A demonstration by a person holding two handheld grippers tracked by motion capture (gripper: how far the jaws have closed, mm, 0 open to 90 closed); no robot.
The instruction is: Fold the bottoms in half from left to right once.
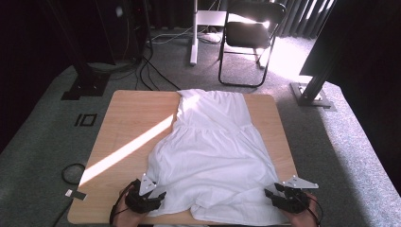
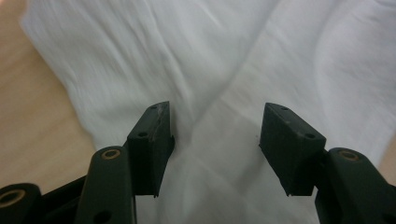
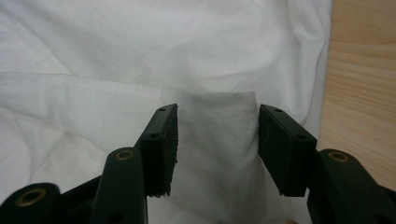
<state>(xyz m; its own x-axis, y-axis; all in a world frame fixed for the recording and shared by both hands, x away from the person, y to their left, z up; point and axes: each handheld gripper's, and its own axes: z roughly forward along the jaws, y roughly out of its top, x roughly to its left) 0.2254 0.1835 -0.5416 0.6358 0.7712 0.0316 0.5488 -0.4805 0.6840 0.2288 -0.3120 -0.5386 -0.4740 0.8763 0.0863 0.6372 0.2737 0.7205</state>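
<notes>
Here, white dress [image 1: 213, 151] between both grippers.

Matte black two-jaw left gripper [image 1: 158, 196] and right gripper [image 1: 270, 194] each carry a grey three-cornered plate at twelve o'clock, brass-ringed pivot holes, small screws in the pads and a black cable.

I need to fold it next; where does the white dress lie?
In the high view the white dress lies spread over the wooden table, centre to right, hem at the near edge.
</notes>
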